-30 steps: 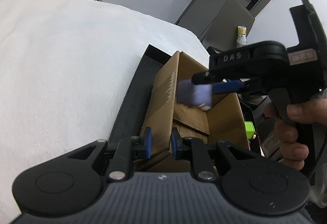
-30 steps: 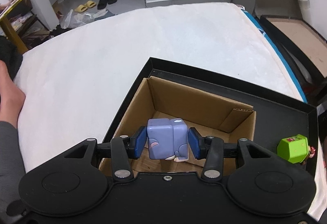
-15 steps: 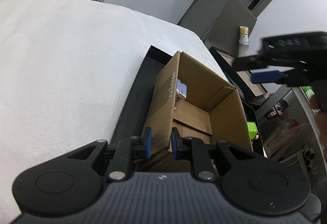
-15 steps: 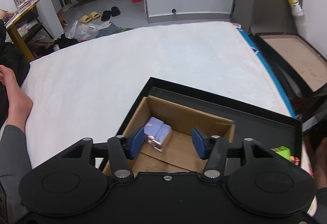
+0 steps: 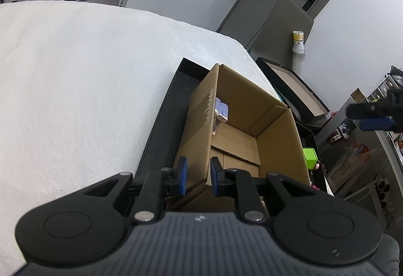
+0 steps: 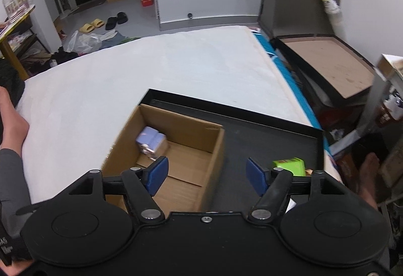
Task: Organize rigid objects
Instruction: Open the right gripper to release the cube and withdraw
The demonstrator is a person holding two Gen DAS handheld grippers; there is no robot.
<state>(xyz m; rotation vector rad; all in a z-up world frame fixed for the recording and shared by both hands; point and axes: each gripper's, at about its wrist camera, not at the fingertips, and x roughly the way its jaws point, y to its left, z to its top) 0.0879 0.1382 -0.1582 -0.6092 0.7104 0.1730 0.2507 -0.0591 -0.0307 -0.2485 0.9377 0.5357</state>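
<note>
Now dropped and lying inside the cardboard box (image 6: pixel 176 150), purple cube toy (image 6: pixel 150 141), with right gripper (image 6: pixel 206 175) empty and opening, left gripper (image 5: pixel 196 172) clamped on the box wall, green toy (image 6: pixel 289 165) likely next.

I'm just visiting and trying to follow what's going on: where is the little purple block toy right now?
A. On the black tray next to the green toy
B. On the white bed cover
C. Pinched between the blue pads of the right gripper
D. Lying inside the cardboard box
D: the purple block toy lies on the floor of the cardboard box, against its far corner, while the right gripper above it has nothing between its opening jaws.
</note>
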